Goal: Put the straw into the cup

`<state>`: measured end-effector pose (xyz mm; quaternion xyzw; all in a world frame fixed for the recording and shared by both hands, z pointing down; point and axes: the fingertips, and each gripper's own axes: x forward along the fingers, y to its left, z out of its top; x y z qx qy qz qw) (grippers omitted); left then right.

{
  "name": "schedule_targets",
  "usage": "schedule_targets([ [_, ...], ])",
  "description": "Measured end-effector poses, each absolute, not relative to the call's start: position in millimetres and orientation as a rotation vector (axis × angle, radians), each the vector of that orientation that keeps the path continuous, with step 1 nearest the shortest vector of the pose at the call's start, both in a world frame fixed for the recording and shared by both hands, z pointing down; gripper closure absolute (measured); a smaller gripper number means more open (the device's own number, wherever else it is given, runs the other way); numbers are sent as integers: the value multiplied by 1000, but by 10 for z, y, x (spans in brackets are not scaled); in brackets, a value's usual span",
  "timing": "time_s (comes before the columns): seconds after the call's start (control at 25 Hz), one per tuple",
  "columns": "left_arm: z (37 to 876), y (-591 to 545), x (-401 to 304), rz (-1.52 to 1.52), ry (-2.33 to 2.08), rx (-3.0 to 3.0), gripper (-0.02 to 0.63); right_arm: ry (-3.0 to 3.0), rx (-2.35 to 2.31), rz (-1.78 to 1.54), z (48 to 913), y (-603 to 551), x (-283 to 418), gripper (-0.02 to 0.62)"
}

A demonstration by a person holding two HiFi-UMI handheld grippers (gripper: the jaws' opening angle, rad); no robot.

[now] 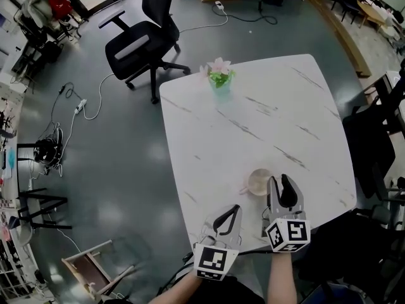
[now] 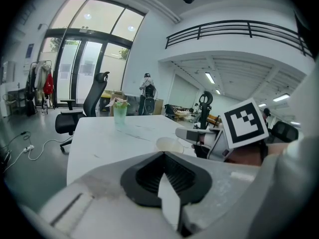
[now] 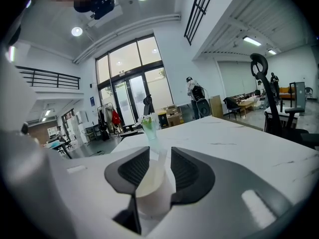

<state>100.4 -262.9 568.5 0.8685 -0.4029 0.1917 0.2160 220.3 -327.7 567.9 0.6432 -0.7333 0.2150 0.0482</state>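
A pale paper cup [image 1: 258, 182] stands on the white marble table [image 1: 253, 119] near its front edge. My right gripper [image 1: 280, 180] sits just right of the cup, open, with its jaws level with the rim. In the right gripper view the cup [image 3: 152, 190] fills the gap between the dark pads [image 3: 133, 167], and a thin pale straw [image 3: 161, 159] rises from it. My left gripper [image 1: 236, 208] rests lower and to the left, its tips together. A pale sliver shows between its pads [image 2: 149, 176]; I cannot tell what it is. From the left gripper view the cup [image 2: 168, 144] stands beside the right gripper [image 2: 183, 132].
A small vase of pink flowers [image 1: 220, 76] stands at the table's far edge. A black office chair [image 1: 142, 43] sits on the grey floor beyond the far left corner. Cables and a power strip [image 1: 79, 105] lie on the floor at left. Dark seats [image 1: 373, 144] crowd the table's right side.
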Motion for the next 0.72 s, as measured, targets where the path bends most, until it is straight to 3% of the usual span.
schedule_targets([
  [0.52, 5096, -2604, 1076, 425, -1188, 2508, 604, -2311, 2034, 587, 4987, -2853, 2279, 465],
  [0.72, 4797, -2565, 1056, 363, -1247, 2548, 604, -2371, 2040, 520, 4668, -2665, 2245, 532],
])
